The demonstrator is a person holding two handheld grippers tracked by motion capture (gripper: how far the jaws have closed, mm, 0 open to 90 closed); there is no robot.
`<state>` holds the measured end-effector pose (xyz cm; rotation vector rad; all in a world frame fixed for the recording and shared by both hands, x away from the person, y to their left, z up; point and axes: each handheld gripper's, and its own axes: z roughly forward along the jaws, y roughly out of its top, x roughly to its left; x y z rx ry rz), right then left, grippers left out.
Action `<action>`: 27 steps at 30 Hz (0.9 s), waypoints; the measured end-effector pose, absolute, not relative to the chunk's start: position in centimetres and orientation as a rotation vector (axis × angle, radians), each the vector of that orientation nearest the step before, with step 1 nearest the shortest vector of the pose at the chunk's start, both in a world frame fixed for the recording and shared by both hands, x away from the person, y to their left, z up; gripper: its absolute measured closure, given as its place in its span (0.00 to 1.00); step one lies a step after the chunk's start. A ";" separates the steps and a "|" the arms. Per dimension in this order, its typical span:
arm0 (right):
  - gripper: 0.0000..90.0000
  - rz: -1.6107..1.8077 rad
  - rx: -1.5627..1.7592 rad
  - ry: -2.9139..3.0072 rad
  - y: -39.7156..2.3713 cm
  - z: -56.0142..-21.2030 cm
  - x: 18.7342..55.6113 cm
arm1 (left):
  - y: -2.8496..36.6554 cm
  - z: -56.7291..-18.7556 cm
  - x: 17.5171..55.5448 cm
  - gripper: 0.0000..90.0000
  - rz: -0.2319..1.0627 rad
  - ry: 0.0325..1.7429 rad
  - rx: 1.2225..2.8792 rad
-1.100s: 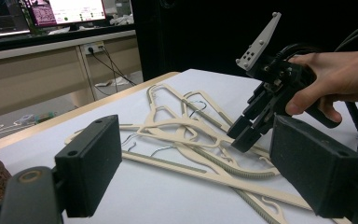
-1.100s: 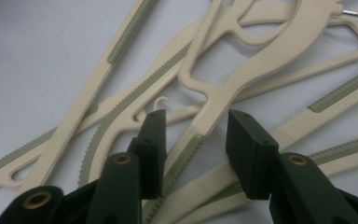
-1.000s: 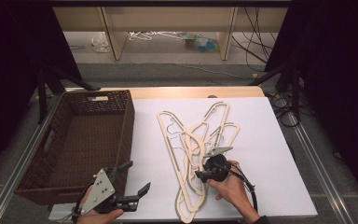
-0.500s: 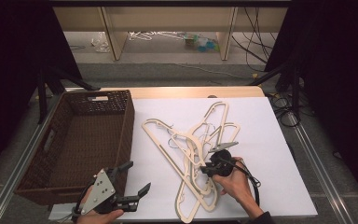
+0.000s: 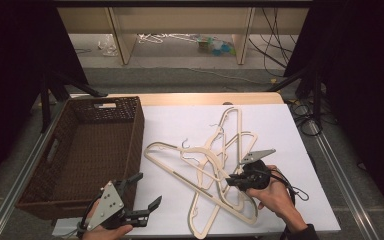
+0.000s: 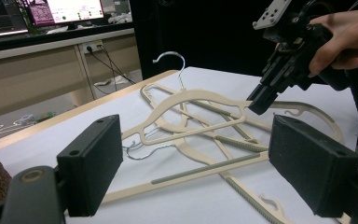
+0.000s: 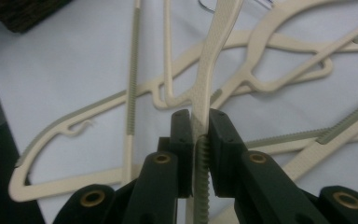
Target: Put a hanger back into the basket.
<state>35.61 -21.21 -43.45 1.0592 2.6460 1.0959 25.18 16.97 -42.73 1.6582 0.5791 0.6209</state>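
White sheeting covers the surface [image 5: 280, 130], with a pale wooden edge along the far side and dark curtains to either side; open shelving with scattered items stands beyond it.

Item: wicker basket [image 5: 135, 130], dark brown, rectangular, cut-out handles, on the left part of the surface, just beside the pile of hangers.

Item: pile of cream plastic hangers [image 5: 230, 137], overlapping and crossed, on the middle of the white sheet. Several carry ribbed grey grip strips and wire hooks.

Item: gripped hanger [image 5: 177, 157], cream, lying uppermost, its shoulder end reaching toward the basket and its other end at the jaws. In the left gripper view it sits tilted above the others, hook [image 6: 170, 58] upward.

Item: right hand-held gripper [image 5: 233, 181], black, grey three-cornered plate on top, held in the person's right hand [image 5: 275, 192] near the front of the pile. Its jaws have just been closing and now stand narrow, clamped on a thin arm of the gripped hanger [image 7: 209, 70]; the right gripper view shows the pads pressed against both sides.

Item: left hand-held gripper [image 5: 142, 195], at the front left beside the basket's near corner, well apart from the hangers. Jaws wide, nothing between them.
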 end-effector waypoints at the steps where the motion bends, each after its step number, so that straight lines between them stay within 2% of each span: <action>1: 0.91 1.108 1.032 2.657 -21.3 -43.3 35.5 | 16.9 -42.7 25.2 0.19 0.623 0.576 1.659; 8: 0.94 1.158 0.914 2.720 -21.6 -42.3 34.2 | 16.4 -42.8 25.4 0.20 0.621 0.577 1.669; 15: 0.95 1.185 0.829 2.772 -22.1 -41.9 32.6 | 13.5 -42.9 26.4 0.20 0.584 0.544 1.733; 21: 0.95 1.179 0.759 2.789 -22.8 -41.2 31.2 | 10.6 -42.9 29.2 0.27 0.567 0.543 1.832; 27: 0.95 1.177 0.706 2.803 -23.9 -41.0 30.0 | 8.1 -42.8 31.7 0.34 0.502 0.450 1.922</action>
